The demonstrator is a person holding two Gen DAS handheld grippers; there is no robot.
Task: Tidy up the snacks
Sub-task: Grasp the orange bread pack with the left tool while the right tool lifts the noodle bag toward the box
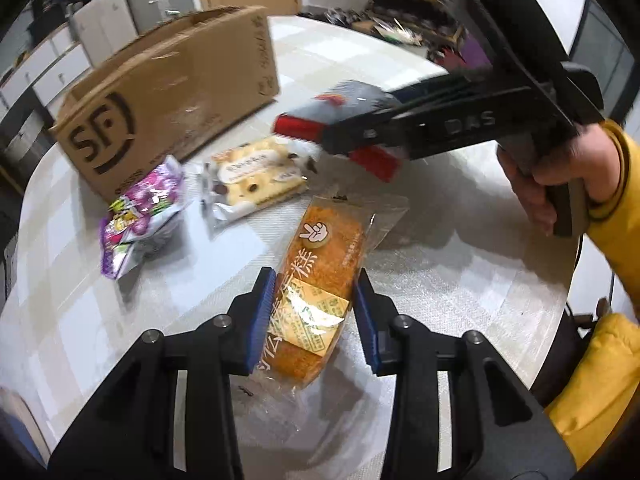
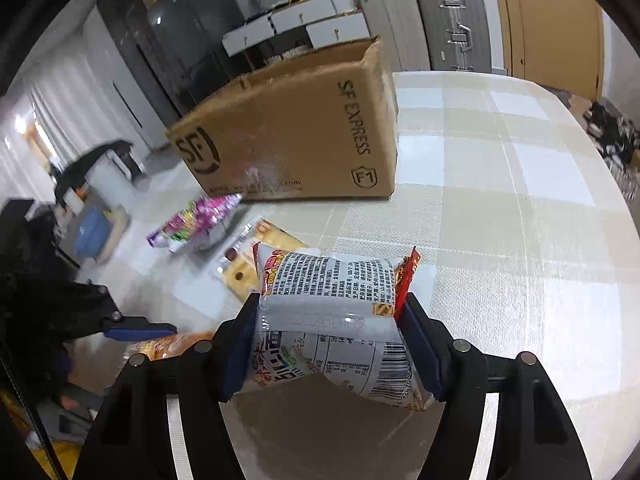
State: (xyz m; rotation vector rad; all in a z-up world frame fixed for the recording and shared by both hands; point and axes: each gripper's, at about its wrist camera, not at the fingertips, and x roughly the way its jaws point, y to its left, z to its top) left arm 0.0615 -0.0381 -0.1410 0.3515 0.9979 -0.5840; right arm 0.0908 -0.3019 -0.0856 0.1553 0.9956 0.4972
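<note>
My left gripper (image 1: 314, 312) is shut on an orange cake pack (image 1: 320, 276) in clear wrap, its far end on the table. My right gripper (image 2: 328, 344) is shut on a white and red snack bag (image 2: 332, 312), held above the table; it also shows in the left wrist view (image 1: 340, 108), blurred, in mid-air to the right of the box. A purple candy bag (image 1: 140, 216) and a yellow cookie pack (image 1: 256, 176) lie in front of the open SF cardboard box (image 1: 168, 92). The box also shows in the right wrist view (image 2: 292, 136).
The round table (image 1: 440, 280) has a pale checked cloth. The box stands at its far left side. Suitcases (image 2: 452, 20) and white drawers (image 2: 320, 20) stand beyond the table. The person's yellow sleeve (image 1: 612, 208) is at the right.
</note>
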